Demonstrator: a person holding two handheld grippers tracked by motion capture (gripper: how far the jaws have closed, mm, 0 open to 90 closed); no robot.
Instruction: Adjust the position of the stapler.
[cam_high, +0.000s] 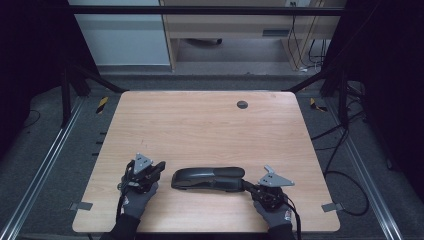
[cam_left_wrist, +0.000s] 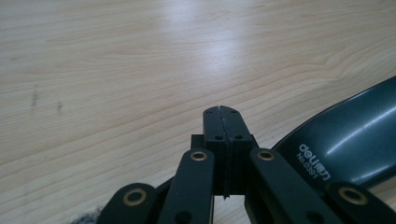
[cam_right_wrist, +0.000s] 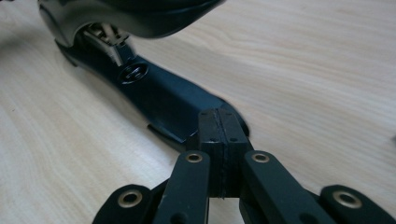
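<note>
Each hand wears a grey knit glove with a dark cuff, above a black sleeve; the right glove (cam_high: 274, 212) carries a small red and white mark at its wrist. The left tool (cam_left_wrist: 222, 122) is matt black: two flat link arms joined by brass-ringed pivots at 5 and 7 o'clock, and square rubber pads fixed with small dark screws. The right tool (cam_right_wrist: 222, 122) is built the same. A grey three-cornered plate tops each, and a black cable trails back from each.
</note>
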